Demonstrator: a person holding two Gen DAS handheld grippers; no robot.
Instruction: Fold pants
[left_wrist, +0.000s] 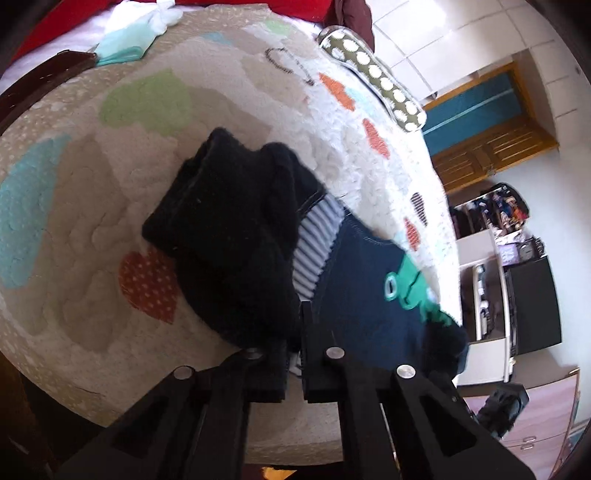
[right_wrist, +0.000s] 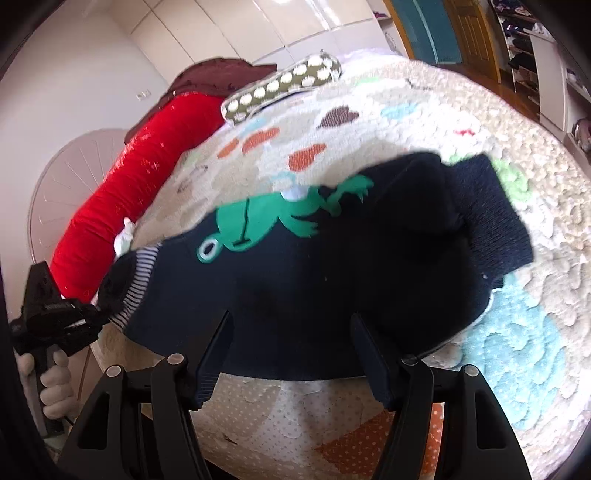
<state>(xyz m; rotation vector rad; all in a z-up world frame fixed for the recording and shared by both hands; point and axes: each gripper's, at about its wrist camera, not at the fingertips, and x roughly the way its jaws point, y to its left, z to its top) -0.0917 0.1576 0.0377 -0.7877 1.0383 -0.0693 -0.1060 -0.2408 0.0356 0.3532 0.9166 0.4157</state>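
Observation:
Small navy pants (right_wrist: 303, 273) with a green frog print (right_wrist: 266, 221) and striped lining lie on a patterned quilt (right_wrist: 517, 350) over a bed. In the left wrist view the pants (left_wrist: 236, 236) hang bunched from my left gripper (left_wrist: 293, 354), which is shut on their waistband edge. My right gripper (right_wrist: 291, 343) is open, its jaws wide apart just above the pants' near edge, holding nothing. The left gripper also shows in the right wrist view (right_wrist: 99, 314), at the pants' striped left end, held by a gloved hand.
A red bolster (right_wrist: 129, 192) and a spotted olive pillow (right_wrist: 284, 85) lie at the bed's far side. Light folded cloths (left_wrist: 129, 40) sit at the far corner. Shelves, a dark cabinet (left_wrist: 532, 302) and a wooden door (left_wrist: 487, 144) stand beyond the bed.

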